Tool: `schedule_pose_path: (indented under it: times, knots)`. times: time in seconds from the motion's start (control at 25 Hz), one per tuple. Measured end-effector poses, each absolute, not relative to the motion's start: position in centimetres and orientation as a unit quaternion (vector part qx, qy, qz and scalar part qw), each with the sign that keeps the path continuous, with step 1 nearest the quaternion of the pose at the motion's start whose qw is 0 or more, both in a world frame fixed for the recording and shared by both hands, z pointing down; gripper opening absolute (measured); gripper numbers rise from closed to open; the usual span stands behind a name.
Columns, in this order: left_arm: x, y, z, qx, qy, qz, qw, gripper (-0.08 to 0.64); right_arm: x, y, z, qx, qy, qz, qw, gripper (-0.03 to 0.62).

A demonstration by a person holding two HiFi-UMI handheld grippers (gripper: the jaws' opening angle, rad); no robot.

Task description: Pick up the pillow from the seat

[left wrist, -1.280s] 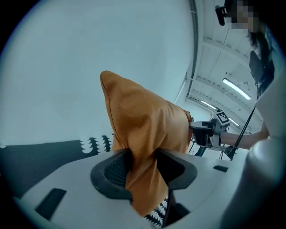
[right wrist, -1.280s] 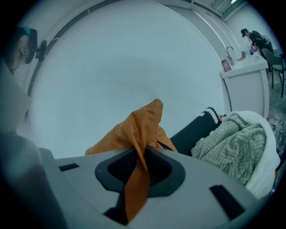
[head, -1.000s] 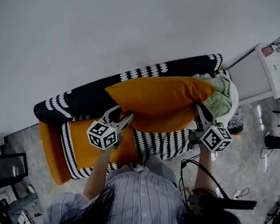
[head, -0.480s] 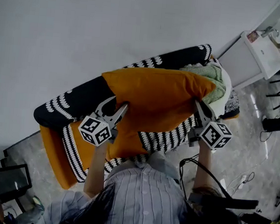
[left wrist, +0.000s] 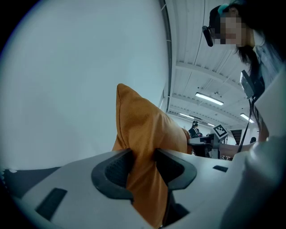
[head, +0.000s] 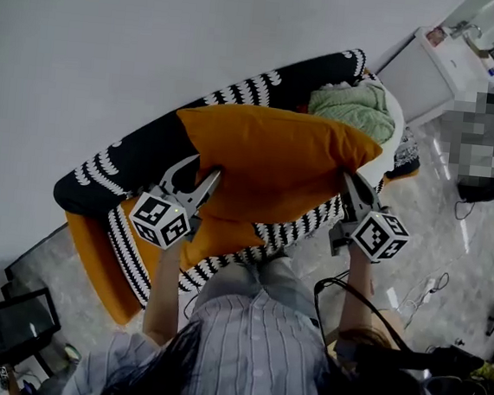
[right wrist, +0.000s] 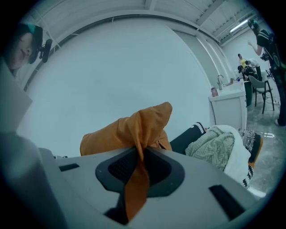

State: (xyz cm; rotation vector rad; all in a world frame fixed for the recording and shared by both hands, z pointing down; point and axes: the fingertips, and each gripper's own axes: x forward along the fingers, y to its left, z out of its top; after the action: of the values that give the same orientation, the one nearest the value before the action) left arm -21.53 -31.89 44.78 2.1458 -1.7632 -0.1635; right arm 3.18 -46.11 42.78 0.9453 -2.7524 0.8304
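The orange pillow (head: 272,164) is held up over the sofa (head: 109,183), stretched sideways between the two grippers. The left hand-held gripper (head: 198,179) pinches the pillow's left edge, with a thick fold of orange fabric squeezed between its dark pads (left wrist: 114,172). The right hand-held gripper (head: 353,192) is pressed almost together on the pillow's right corner, and a thin strip of cloth hangs down through its jaws. Below the pillow lies the orange seat (head: 226,234), with a black-and-white patterned throw (head: 300,228) over it and over the backrest. A green blanket (head: 357,110) is bunched at the far right end of the sofa, near a white cabinet (head: 438,67). A pale wall (head: 114,41) stands behind the sofa.
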Motion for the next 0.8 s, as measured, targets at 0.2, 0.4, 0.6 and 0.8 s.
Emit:
schedule_pose_path:
  times: [0.2, 0.4, 0.6, 0.8]
  knots:
    - [-21.0, -30.8, 44.8, 0.757, -0.628, -0.062, 0.171, 0.183, 3.8, -44.9, 43.0, 0.317, -0.907, 0.27, 0.066, 0.063]
    - [-19.9, -30.4, 43.9, 0.757, -0.629, -0.061, 0.167, 0.183, 5.2, -44.2, 42.3, 0.324, -0.906, 0.266, 0.06, 0.063]
    - [-17.7, -29.0, 43.2, 0.761, -0.627, -0.052, 0.16, 0.183, 7.6, -42.7, 41.8, 0.326, -0.907, 0.263, 0.048, 0.063]
    - [-14.9, -27.6, 41.7, 0.764, -0.626, -0.046, 0.147, 0.183, 10.9, -40.4, 41.2, 0.324, -0.908, 0.263, 0.041, 0.061]
